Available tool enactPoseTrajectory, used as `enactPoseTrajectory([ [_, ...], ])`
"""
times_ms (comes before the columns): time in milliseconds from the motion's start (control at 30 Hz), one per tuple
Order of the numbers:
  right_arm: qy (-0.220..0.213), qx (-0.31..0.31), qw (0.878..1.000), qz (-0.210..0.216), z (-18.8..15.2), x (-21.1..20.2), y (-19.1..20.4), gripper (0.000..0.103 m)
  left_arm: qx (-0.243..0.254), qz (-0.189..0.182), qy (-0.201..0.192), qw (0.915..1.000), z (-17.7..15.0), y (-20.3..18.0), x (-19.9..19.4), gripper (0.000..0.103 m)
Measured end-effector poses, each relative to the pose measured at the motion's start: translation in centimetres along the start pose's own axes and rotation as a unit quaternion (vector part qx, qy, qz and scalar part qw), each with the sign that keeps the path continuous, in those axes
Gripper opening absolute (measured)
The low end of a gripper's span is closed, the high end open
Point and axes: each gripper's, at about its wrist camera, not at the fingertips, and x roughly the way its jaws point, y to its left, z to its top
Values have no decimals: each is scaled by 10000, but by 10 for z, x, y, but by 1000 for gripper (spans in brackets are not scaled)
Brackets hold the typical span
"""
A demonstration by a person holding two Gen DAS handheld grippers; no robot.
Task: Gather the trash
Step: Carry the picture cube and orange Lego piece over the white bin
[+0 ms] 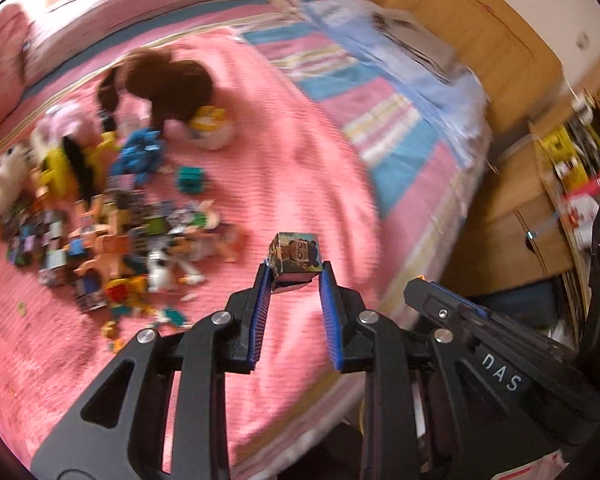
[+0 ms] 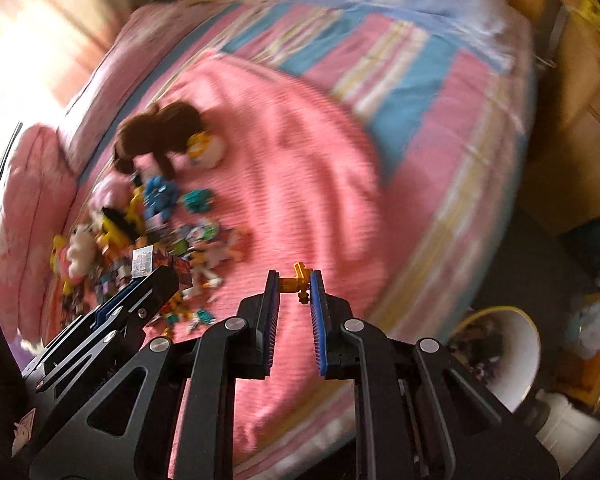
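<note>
**Both grippers loaded, most of the pile still on the bed**

Left gripper clamps a small picture-printed cardboard cube at its fingertips. Right gripper pinches a small orange plastic toy piece. Both hang above the pink knitted bedspread. Left behind: a dense scatter of small toys and blocks beside a brown plush animal. A round white tub with yellow rim, on the floor to the right, looks part-filled; likely the drop point. Judged: early-to-middle stage.

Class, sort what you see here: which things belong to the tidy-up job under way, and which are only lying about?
In the job:
left gripper, shut on picture cube
right gripper, shut on orange piece
white bin by the bed
toy pile, probably next

Lying about:
brown plush
pink blanket
pillow
wooden cabinet
</note>
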Motion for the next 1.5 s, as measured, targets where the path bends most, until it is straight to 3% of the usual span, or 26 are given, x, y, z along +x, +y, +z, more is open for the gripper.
enactPoseTrajectory([
  [300, -190, 898, 9952, -354, -17, -33, -97, 14, 930, -387, 293, 9945, -18, -98, 22, 24],
  [667, -120, 1866, 9797, -726, -66, -46, -195, 14, 1929, -675, 878, 9749, -70, -193, 61, 24],
  [1067, 328, 2557, 9614, -965, -122, -27, -251, 14, 2540, -614, 1556, 9526, -128, -226, 100, 24],
  [1500, 592, 2857, 9511, -1018, -140, -15, -271, 17, 2598, -661, 1971, 9430, -152, -231, 121, 24],
])
